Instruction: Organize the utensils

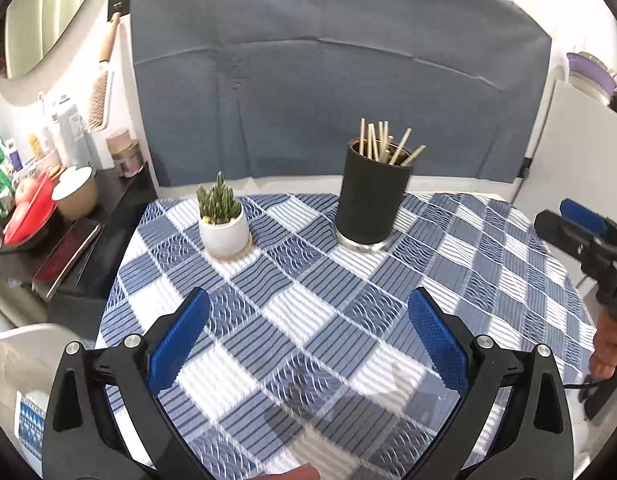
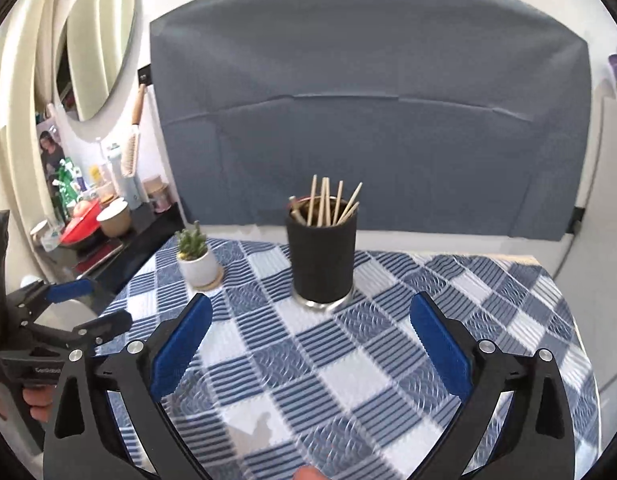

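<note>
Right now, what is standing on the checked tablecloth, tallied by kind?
Black cylindrical utensil holder with a metal base, holding wooden chopsticks: 1
Small white ceramic pot with a green cactus: 1
Loose utensils on the blue-and-white checked tablecloth: 0
Total: 2

Left gripper point(image 1: 308, 320) and right gripper point(image 2: 310, 324) both hold their jaws wide apart, gripping nothing.
</note>
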### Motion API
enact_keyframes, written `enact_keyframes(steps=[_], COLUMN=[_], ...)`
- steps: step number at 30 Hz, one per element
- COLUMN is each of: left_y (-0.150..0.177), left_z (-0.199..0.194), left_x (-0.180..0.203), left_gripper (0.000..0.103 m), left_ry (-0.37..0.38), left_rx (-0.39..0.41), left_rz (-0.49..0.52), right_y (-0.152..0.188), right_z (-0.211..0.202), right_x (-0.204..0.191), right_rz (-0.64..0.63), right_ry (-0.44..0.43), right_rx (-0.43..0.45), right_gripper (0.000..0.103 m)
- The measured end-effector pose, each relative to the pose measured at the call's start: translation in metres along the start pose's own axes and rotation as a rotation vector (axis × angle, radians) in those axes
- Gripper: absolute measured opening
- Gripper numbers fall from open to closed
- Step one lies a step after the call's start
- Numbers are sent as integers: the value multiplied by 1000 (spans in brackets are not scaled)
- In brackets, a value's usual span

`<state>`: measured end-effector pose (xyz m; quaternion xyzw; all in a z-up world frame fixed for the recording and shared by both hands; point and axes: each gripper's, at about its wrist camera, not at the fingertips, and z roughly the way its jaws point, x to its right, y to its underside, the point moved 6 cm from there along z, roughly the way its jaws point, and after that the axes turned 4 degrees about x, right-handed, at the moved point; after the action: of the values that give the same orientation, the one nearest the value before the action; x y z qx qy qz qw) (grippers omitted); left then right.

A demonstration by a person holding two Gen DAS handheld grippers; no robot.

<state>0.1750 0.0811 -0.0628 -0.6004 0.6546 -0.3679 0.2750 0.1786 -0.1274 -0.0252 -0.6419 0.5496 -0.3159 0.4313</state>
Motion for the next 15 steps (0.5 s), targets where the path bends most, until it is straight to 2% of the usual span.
enact_keyframes(steps=[5, 7, 10, 13, 15], left_y=[12, 17, 25, 30, 31], left_z=[-43, -60, -83, -99, -112], left_x=[-5, -9, -15, -16, -14], left_gripper=[97, 97, 97, 97, 97], left_ry=[13, -31, -42, -34, -71], left_rx=[-14, -8, -17, -20, 4], left_rz=[-55, -54, -63, -68, -36], right_y=[9, 13, 20, 22, 25], right_z=[-47, -62, -83, -105, -119], right_x=[-19, -24, -34, -42, -47], right_rz=[54, 64, 53, 24, 4], right_ry=[32, 50, 56, 67, 81], right_rx=[-15, -23, -32, -4, 11], right_gripper=[95, 95, 95, 95, 95])
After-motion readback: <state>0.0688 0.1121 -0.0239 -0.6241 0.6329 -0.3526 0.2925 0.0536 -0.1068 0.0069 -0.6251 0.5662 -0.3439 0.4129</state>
